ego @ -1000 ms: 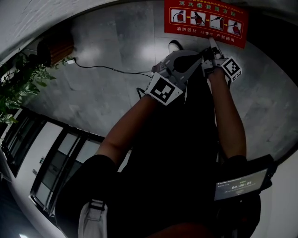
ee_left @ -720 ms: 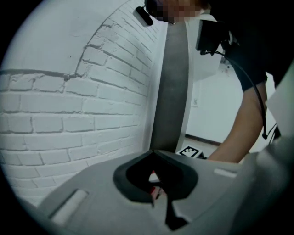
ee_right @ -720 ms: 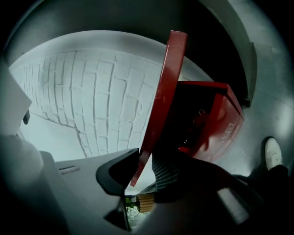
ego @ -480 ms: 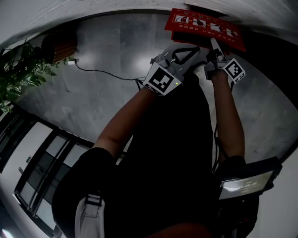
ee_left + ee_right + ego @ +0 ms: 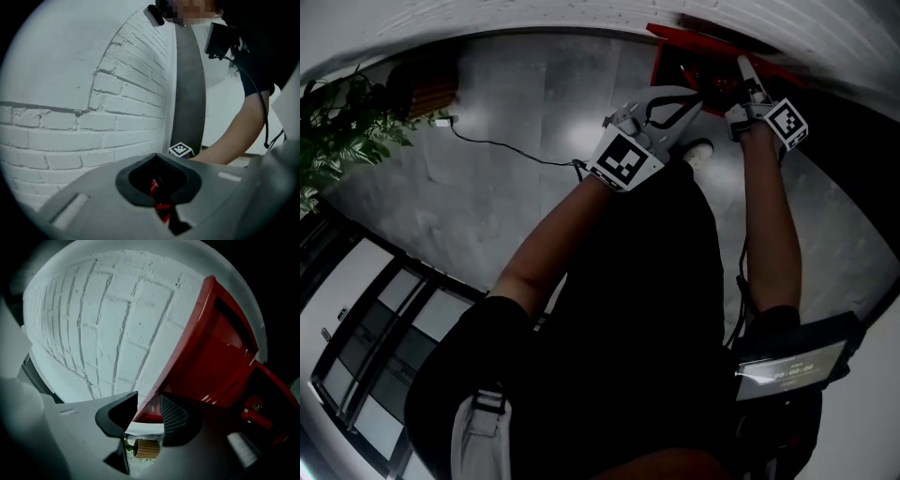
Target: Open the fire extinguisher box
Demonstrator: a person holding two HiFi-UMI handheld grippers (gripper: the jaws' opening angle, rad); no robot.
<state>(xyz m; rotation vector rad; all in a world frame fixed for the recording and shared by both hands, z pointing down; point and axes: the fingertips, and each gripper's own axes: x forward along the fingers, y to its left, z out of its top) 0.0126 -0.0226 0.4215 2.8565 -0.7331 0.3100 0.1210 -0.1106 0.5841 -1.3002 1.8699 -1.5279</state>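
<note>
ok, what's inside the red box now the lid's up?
With the lid raised, the box shows the top of an extinguisher: a red handle and a brass-coloured fitting. The rest of the inside is dark or covered by the lid.

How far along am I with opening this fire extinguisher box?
Done: the red lid is swung up toward the brick wall, and what looks like an extinguisher shows inside. In hand: the right gripper has the lid's rim between its jaws, which have just been opening. Still to do: let go fully and check that the lid stays up.
</note>
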